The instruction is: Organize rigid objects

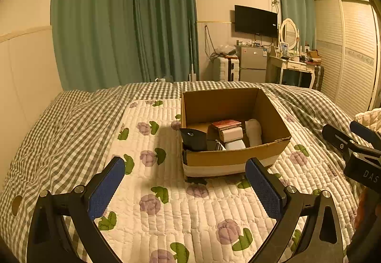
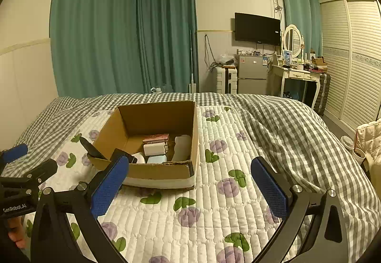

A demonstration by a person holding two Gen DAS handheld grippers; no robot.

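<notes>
Box [image 1: 234,158] sits centre-frame ahead of the left gripper [image 1: 185,189] (nearer), lower left for the right gripper [image 2: 190,188]; both jaws apart, empty.

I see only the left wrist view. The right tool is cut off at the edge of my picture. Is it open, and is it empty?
Observer: In the right wrist view, the right tool is wide open, with nothing between its pads.
Operator: The black item in the box corner, is it fully inside?
Observer: No. The black item leans out over the rim of the cardboard box at its near left corner.
Operator: And what is beyond the right edge of my view?
Observer: Two white bowls stand on the floor beside the bed.
</notes>
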